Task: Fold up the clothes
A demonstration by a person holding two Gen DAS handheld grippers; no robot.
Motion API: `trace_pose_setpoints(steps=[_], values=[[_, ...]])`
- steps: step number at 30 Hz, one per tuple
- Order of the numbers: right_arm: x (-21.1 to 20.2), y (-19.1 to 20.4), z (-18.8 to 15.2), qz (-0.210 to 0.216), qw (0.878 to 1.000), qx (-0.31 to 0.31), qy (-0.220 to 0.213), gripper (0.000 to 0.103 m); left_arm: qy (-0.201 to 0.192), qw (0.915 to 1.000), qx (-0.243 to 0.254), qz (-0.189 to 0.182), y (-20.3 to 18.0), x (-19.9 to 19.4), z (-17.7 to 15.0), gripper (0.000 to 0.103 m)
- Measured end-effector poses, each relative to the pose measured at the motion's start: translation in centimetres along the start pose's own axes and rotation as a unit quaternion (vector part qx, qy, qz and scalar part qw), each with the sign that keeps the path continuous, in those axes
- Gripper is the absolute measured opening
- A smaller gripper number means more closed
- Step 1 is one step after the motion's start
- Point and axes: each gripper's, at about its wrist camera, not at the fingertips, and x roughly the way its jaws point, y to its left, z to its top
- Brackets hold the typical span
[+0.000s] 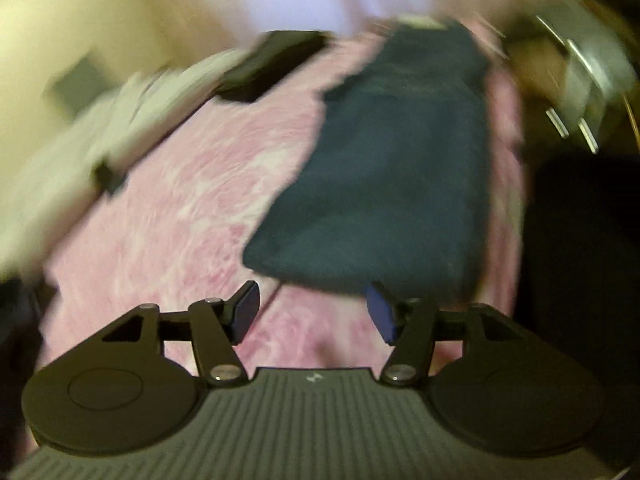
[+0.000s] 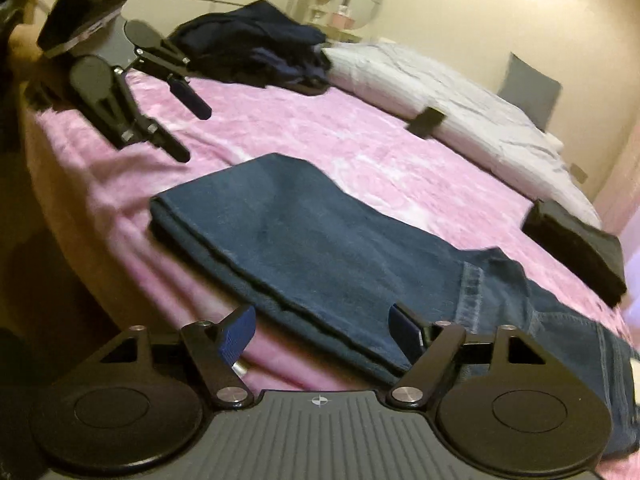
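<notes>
The folded jeans (image 2: 304,240) lie flat on my pink blanket (image 2: 320,136), near its front edge, one fold line running along the side nearest me. My right gripper (image 2: 324,332) hangs just over that near edge, its blue pads spread wide with the denim hem below and between them, not pinched. My left gripper (image 2: 196,132) hovers above bare blanket beyond the far end of the jeans, fingers apart and holding nothing; in its own blurred view (image 1: 314,312) the jeans (image 1: 392,184) lie just ahead of the pads. Farther back sit a heap of dark clothes (image 2: 256,48), white pillows (image 2: 440,92), and a folded black garment (image 2: 576,248) at the right.
</notes>
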Motion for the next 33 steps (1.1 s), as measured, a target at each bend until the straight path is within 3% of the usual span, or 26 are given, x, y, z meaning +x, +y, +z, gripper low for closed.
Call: trace_pose_setpoints(steps=[3, 8, 13, 16, 18, 20, 26, 33], values=[[1.2, 1.1, 0.7, 0.02, 0.999, -0.028, -0.01, 0.076, 0.002, 0.9928, 0.119, 0.01, -2.8, 0.5, -0.4, 0.055], [3.8, 3.3, 1.5, 0.039, 0.994, -0.1, -0.006, 0.076, -0.022, 0.9768, 0.213, 0.002, -4.2, 2.2, -0.4, 0.058], [5.1, 3.6, 1.4, 0.041, 0.992, -0.119, -0.001, 0.076, -0.062, 0.9421, 0.329, -0.014, -5.1, 3.4, -0.9, 0.064], [5.1, 2.6, 1.2, 0.028, 0.994, -0.106, 0.002, 0.076, -0.072, 0.9296, 0.36, -0.034, -4.9, 4.0, -0.6, 0.062], [4.7, 2.2, 0.9, 0.018, 0.994, -0.106, 0.006, 0.076, -0.062, 0.9319, 0.353, -0.056, -4.4, 4.2, -0.1, 0.034], [3.9, 2.1, 0.6, 0.008, 0.994, -0.109, 0.007, 0.076, -0.056, 0.9389, 0.333, -0.066, -4.0, 4.0, 0.6, 0.02], [2.6, 2.9, 0.4, -0.013, 0.992, -0.128, -0.008, 0.077, -0.08, 0.9688, 0.229, -0.049, -1.1, 2.2, 3.7, 0.014], [3.7, 3.9, 2.1, -0.076, 0.985, -0.142, -0.059, 0.076, -0.088, 0.9734, 0.208, -0.036, 0.3, 1.2, 7.0, 0.013]])
